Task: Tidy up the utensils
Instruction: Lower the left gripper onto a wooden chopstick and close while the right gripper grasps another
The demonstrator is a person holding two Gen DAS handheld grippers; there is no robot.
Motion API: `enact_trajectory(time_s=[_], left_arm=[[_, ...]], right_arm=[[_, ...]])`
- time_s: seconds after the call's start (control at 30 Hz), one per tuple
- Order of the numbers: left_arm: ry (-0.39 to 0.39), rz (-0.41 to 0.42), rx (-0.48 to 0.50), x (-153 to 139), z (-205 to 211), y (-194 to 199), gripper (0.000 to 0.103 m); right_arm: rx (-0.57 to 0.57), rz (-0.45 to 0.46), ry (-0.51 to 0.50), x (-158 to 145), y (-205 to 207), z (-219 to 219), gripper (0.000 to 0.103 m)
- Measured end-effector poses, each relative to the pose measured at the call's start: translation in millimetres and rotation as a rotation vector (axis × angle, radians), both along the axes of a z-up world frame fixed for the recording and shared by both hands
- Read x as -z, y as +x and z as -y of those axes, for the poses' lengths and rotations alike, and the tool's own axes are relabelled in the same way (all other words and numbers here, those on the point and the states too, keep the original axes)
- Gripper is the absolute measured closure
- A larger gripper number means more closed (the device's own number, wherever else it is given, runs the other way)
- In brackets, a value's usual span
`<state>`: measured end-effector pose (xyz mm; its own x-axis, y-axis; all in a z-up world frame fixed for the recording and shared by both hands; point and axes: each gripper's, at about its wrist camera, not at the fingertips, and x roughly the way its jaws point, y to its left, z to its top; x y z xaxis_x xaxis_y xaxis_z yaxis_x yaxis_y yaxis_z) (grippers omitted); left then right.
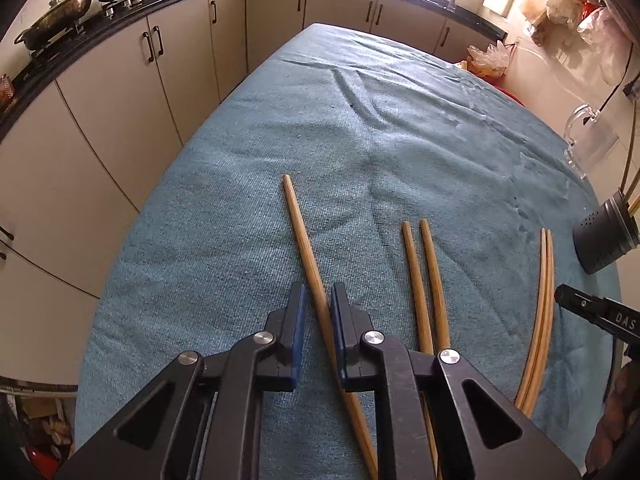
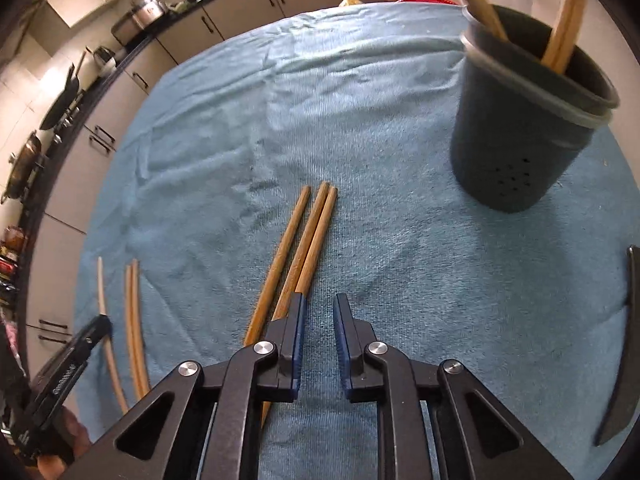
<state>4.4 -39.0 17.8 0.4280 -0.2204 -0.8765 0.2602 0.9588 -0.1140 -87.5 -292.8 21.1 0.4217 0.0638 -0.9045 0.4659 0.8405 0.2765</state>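
Several wooden chopsticks lie on the blue cloth (image 1: 360, 120). My left gripper (image 1: 318, 294) is shut on one chopstick (image 1: 300, 232), which runs slantwise between the pads. A pair (image 1: 424, 276) lies just right of it, and further chopsticks (image 1: 544, 300) lie beyond, by the right gripper's finger (image 1: 576, 304). In the right wrist view, my right gripper (image 2: 320, 300) holds only a narrow gap with bare cloth in it. Three chopsticks (image 2: 308, 236) run under its left finger. The dark perforated holder (image 2: 520, 140) stands at upper right with chopsticks (image 2: 564, 28) in it.
A clear glass mug (image 1: 588, 140) stands at the table's right edge beyond the holder (image 1: 604, 236). Kitchen cabinets (image 1: 160, 60) and a stove with woks (image 1: 60, 16) run along the left. A dark curved object (image 2: 624, 340) sits at the right edge.
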Motion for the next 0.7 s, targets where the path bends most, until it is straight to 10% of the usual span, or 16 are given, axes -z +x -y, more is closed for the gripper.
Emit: enact_trajectory(time_s=[0.7], left_arm=[[0.036, -0.013, 0.016, 0, 9, 18, 0.093]], right_arm=[[-0.063, -0.106, -0.067, 0, 42, 0, 0.087]])
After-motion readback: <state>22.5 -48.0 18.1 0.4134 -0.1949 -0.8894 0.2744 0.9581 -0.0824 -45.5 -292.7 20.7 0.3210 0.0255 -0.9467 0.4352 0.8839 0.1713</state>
